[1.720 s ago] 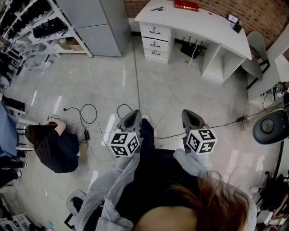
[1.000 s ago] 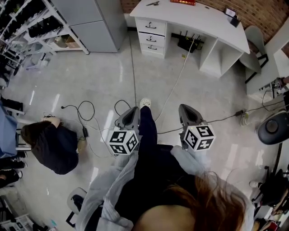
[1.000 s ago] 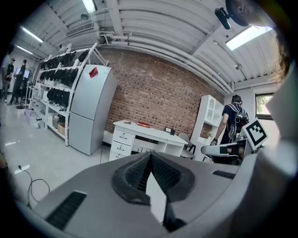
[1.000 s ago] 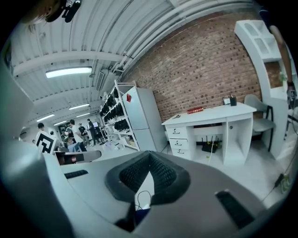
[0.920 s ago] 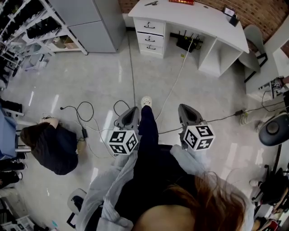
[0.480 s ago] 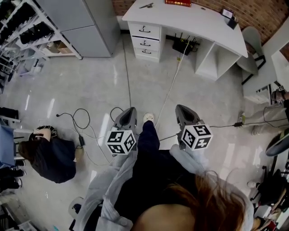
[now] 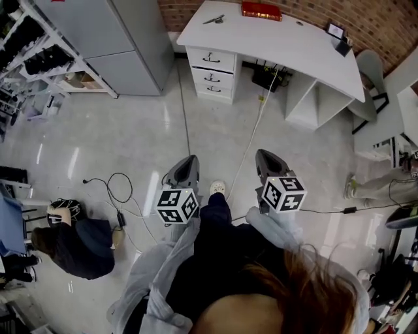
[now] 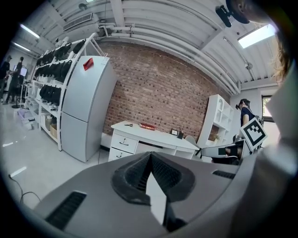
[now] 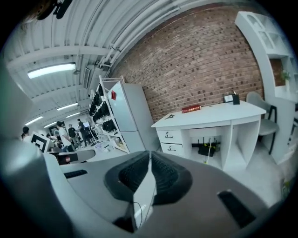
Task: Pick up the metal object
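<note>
Desk (image 7: 287, 39) now closer, lower in frame than before. Head view: metal object (image 7: 213, 19) at desk's upper-left corner; left gripper (image 7: 186, 164) and right gripper (image 7: 265, 159) mid-frame above floor (image 7: 130, 143). Left gripper view: fingers (image 8: 135, 176) pressed together, empty. Right gripper view: fingers (image 9: 165, 179) together, empty.

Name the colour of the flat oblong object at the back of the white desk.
The flat oblong object is red; the head view shows it best.
</note>
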{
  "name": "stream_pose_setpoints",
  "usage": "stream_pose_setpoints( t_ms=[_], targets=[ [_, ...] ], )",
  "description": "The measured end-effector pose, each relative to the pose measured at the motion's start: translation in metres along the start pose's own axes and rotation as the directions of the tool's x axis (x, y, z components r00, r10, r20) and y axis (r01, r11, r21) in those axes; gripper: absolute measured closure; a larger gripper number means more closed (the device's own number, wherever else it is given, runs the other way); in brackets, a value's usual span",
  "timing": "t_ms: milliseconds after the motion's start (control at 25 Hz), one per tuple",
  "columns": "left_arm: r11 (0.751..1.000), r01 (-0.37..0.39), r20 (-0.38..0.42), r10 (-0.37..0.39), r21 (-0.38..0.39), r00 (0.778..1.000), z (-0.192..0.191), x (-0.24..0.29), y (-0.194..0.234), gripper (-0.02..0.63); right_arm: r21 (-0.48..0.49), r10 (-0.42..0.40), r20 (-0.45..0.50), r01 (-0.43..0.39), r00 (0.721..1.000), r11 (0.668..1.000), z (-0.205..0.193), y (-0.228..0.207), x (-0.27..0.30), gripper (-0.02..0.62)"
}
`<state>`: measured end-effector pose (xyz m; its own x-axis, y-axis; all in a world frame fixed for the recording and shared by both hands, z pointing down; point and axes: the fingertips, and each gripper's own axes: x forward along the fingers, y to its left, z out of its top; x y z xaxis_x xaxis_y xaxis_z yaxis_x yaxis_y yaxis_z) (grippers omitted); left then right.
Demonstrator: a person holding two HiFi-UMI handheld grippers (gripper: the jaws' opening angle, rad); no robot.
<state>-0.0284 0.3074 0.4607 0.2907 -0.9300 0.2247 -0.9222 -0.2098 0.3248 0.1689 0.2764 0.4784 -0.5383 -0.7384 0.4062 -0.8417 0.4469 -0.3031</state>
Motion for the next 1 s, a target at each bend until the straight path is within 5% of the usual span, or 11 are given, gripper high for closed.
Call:
stream_pose_setpoints(
  t_ms=[120,280,1000],
  targets=[
    [1.000,0.003,0.001,-0.003,0.002,1.000,0.013,0.020,0.014,0.592,-0.019,-0.017,-0.016,0.016,1.000,1.000,0.015,-0.005,0.027,0.349],
    [1.000,0.011,0.010,-0.011,0.002,1.000,0.026,0.048,0.032,0.592,-0.025,-0.033,-0.011,0.032,0.999,0.999,0.032,-0.012,0.058,0.275],
    [1.000,0.013,-0.010,-0.013,0.004,1.000,0.054,0.104,0.100,0.591,-0.049,-0.023,0.022,0.024,0.999,0.999,0.080,-0.007,0.145,0.250]
  ],
)
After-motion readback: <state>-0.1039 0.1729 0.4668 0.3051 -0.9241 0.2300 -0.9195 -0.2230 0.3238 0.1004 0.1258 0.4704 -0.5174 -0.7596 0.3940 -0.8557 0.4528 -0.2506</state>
